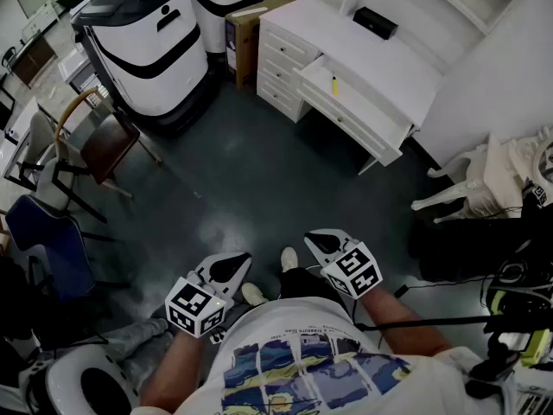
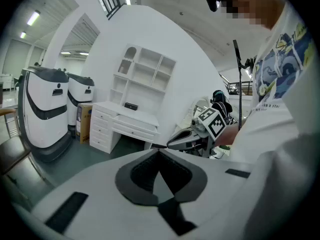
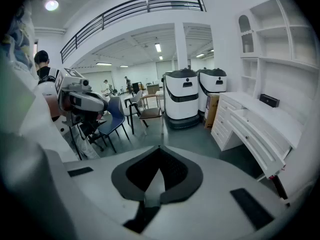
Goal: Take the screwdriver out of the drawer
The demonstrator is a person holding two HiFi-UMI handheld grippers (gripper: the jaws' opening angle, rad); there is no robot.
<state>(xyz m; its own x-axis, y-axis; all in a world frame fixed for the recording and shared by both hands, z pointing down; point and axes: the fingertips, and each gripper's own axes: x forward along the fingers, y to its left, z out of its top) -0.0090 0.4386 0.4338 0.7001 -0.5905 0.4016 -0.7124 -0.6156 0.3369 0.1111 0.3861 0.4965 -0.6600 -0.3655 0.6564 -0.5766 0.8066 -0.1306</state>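
Across the dark floor [image 1: 259, 175] from the white tabletop [image 1: 363, 54], the person is standing well apart from the target, so I'm reading this as the approach step, with nothing grasped yet. Both left tongs [image 1: 233, 263] and right tongs [image 1: 318, 240] are sitting pinched together with nothing between them, tilting down toward the floor.

The yellow-handled screwdriver [image 1: 334, 86] is lying inside the open drawer [image 1: 367, 119] under the tabletop. It's sitting toward the drawer's end beside the stack of small drawers [image 1: 281, 63], roughly midway between the drawer's front edge and back.

My take on doing it well:
- Walking in square to the drawer's front edge, keeping clear of the white plastic chair [image 1: 462, 180] off the tabletop's other end.
- Opening the right tongs before they're crossing the front edge, not over the tool.
- Coming down from above with the jaws straddling the handle across its length.
- Closing on the handle rather than the shaft, which is probably rolling or slipping if pinched.
- Lifting straight up until it's clearing the drawer rim, then pulling back.

The left tongs are looking unneeded unless the drawer is sliding; in that case they're bracing its front edge.
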